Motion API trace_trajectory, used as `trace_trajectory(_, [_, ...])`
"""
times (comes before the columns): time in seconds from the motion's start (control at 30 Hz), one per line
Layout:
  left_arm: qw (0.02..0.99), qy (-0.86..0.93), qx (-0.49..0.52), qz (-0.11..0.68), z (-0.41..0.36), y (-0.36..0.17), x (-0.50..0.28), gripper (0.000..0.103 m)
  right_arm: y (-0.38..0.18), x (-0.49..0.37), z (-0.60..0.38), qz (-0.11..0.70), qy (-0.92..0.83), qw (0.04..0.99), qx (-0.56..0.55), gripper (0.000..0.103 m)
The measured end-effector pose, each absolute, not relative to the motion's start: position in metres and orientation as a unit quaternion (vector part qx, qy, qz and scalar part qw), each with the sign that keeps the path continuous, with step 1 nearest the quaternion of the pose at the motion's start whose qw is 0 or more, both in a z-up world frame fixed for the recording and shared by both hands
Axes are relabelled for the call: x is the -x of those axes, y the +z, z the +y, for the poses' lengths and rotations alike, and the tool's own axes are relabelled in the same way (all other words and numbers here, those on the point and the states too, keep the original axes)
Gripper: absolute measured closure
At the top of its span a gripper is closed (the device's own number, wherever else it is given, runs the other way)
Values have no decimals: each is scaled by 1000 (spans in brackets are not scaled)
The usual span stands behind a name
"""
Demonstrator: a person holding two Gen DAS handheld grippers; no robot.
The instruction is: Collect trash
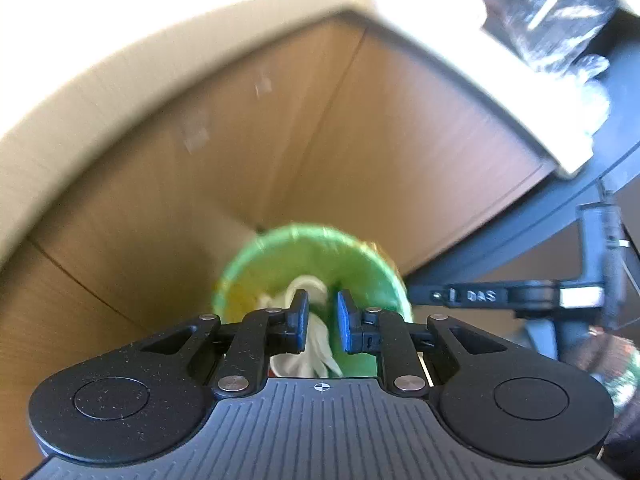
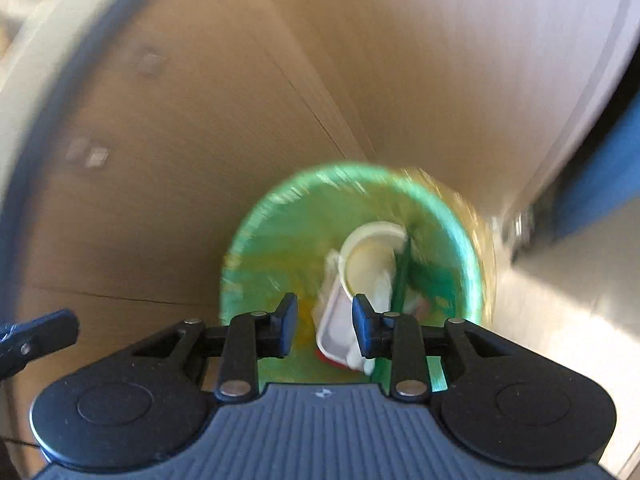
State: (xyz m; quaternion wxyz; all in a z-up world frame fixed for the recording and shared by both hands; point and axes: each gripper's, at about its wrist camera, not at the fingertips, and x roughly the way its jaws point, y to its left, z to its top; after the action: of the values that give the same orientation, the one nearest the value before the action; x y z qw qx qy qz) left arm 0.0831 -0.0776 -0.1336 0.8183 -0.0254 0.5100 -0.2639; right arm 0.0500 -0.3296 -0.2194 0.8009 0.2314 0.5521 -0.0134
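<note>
A round green bin [image 1: 360, 264] stands on the floor against brown wooden panels. My left gripper [image 1: 322, 300] hangs over its mouth, pointing steeply down. The jaws stand apart, with a crumpled white tissue [image 1: 320, 340] in the gap below the pads; it looks loose, not pinched. In the right wrist view the same green bin [image 2: 280, 240] fills the middle. My right gripper [image 2: 325, 304] is open above it. A white paper cup [image 2: 368, 256] with a red base lies tilted inside the bin, close to the right finger [image 2: 362, 328] but not clamped. Both views are blurred.
Brown wooden cabinet panels [image 1: 200, 184] rise behind the bin under a pale countertop edge [image 1: 120, 48]. A dark plastic bag [image 1: 552, 12] sits at the upper right. A dark frame bar [image 1: 520, 224] runs to the right. Pale floor [image 2: 560, 280] lies right of the bin.
</note>
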Motion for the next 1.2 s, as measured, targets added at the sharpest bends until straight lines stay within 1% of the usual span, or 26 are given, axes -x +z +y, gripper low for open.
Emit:
trace_trajectory(0.03, [830, -260, 29, 492, -71, -120, -78, 84, -199, -47, -317, 534, -2, 818, -214, 73])
trace_trajectory(0.1, [859, -246, 38, 447, -51, -90, -67, 84, -157, -39, -288, 494, 25, 851, -179, 69])
trace_trajectory(0.17, [890, -218, 34, 400, -26, -59, -52, 83, -112, -31, -253, 445, 49, 883, -140, 53])
trace_trajectory(0.2, [901, -201, 31, 383, -14, -46, -44, 83, -91, -26, -234, 421, 56, 896, -126, 50])
trace_trajectory(0.27, [922, -180, 37, 341, 13, -18, -29, 83, -54, -16, -201, 367, 82, 919, -118, 35])
trace_trajectory(0.37, [945, -154, 37, 285, 40, 8, -9, 83, -11, -6, -157, 304, 107, 941, -106, 29])
trace_trajectory(0.43, [953, -145, 31, 264, 49, 18, 3, 85, 6, -6, -135, 290, 103, 946, -104, 24])
trace_trajectory(0.47, [955, -139, 25, 261, 50, 21, 7, 86, 12, -7, -126, 290, 103, 946, -99, 23])
trace_trajectory(0.5, [956, -135, 23, 260, 52, 22, 10, 90, 15, -8, -119, 292, 107, 946, -91, 23])
trace_trajectory(0.53, [957, -128, 26, 259, 55, 21, 12, 91, 18, -9, -111, 296, 111, 946, -80, 23])
trace_trajectory(0.67, [965, -72, 44, 247, 58, 25, 19, 91, 20, -15, -97, 306, 123, 943, -40, 23])
trace_trajectory(0.77, [968, -40, 37, 245, 64, 24, 26, 91, 21, -20, -96, 310, 141, 939, -34, 23])
trace_trajectory(0.9, [962, -45, 53, 263, 65, 21, 24, 91, 11, -27, -100, 312, 157, 936, -32, 23])
trace_trajectory(1.2, [954, -26, 48, 294, 58, 14, 18, 91, 2, -38, -108, 323, 172, 930, -39, 23])
